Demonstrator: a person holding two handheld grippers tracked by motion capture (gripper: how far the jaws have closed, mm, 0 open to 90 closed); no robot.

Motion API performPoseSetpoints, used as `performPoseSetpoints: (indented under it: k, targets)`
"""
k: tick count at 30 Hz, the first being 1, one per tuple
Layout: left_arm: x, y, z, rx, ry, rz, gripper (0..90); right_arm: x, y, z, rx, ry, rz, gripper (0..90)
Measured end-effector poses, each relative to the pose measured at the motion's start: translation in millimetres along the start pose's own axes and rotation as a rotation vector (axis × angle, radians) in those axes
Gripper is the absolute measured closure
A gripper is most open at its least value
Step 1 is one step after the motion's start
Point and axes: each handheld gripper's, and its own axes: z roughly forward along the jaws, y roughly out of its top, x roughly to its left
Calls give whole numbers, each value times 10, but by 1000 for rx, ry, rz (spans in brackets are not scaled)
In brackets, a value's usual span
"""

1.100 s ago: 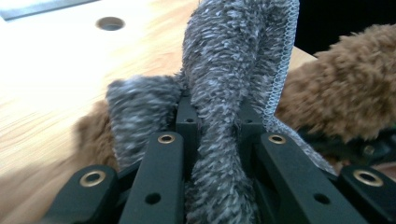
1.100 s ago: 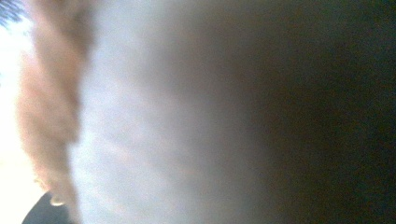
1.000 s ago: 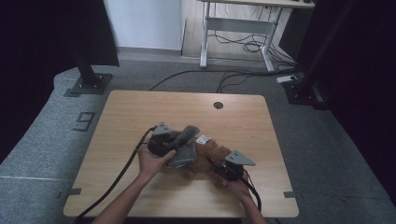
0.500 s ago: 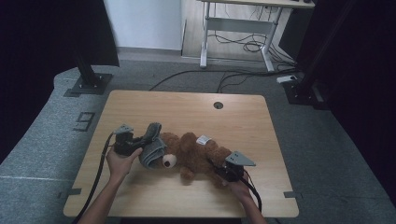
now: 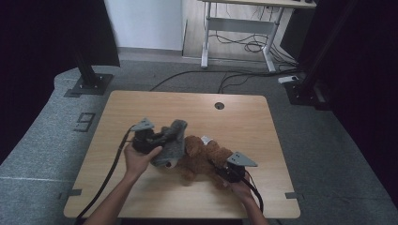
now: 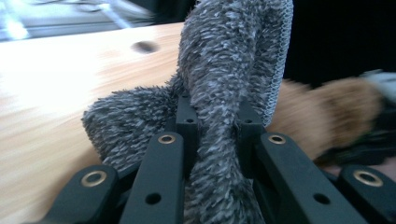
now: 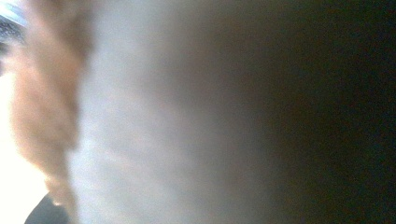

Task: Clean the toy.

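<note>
Working from left to right across the high view, I see my left hand (image 5: 141,159) at about 8 o'clock of the wooden table (image 5: 234,117), carrying the left gripper (image 5: 157,140). Its black cable (image 5: 105,180) runs down toward 7 o'clock and off the near edge.

In the left gripper view, the left gripper (image 6: 215,123) is clamped on a grey knitted garment (image 6: 224,70): a fuzzy fold of it stands pinched between the two black jaws, and its ribbed edge rises at 1 o'clock. In the high view the grey knitted garment (image 5: 172,140) sits just left of table centre, bunched over the head end of a brown teddy bear (image 5: 206,157). A pale muzzle shows below the garment at its 6 o'clock.

The teddy bear lies on the table top, slightly toward the near edge from centre, stretching from the garment toward 4 o'clock. A small white tag (image 5: 205,139) shows on its upper side.

At 5 o'clock of the table, my right hand (image 5: 241,190) carries the right gripper (image 5: 224,171), which is pressed into the bear's rear end. The right gripper view is blurred, with brown fur (image 7: 44,107) at 9 o'clock. I read this gripper as closed; that it grips the bear I cannot confirm.

A round cable hole (image 5: 219,106) sits at 12 o'clock of the table.
</note>
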Motion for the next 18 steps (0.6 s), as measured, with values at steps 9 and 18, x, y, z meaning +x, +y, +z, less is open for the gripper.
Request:
performPoseSetpoints:
  k: [9, 18]
  targets:
    - [-655, 148, 806, 142, -70, 131, 769, 0, -6, -9, -2, 6, -6, 626]
    - [-551, -32, 954, 215, -30, 144, 773, 41, -25, -1, -6, -13, -52, 631]
